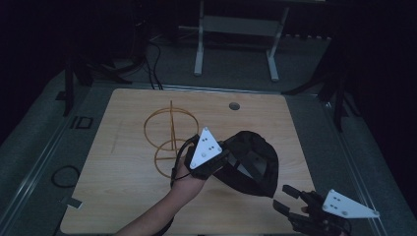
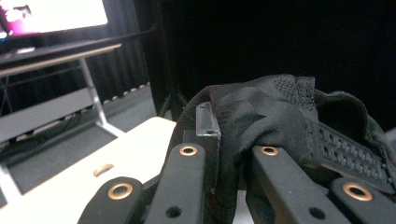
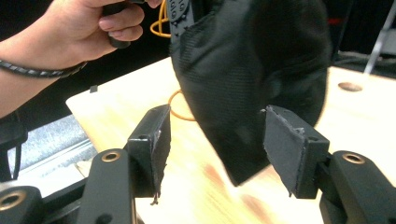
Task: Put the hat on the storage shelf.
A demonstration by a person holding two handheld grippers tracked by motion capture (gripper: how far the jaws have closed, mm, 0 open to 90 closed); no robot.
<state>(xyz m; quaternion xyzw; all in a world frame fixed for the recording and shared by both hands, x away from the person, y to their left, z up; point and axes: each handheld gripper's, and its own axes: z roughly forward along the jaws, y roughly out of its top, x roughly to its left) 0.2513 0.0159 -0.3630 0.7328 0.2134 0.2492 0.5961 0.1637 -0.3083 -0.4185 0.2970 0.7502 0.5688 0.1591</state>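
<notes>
Black cap point(image 1: 253, 164) hangs above the desk's point(image 1: 123, 187) middle, clamped in the left tongs point(image 1: 223, 157), beside a wire stand point(image 1: 169, 135). Right tongs point(image 1: 285, 199), jaws apart near the right front corner, should probably close on its loose lower edge.

My left gripper point(image 1: 223, 156) and right gripper point(image 1: 285, 199): black two-jaw tools, brass-ringed screws along the jaws, a grey three-cornered plate with small dots atop each. My forearm is bare, a black cable looped at my wrist.
</notes>
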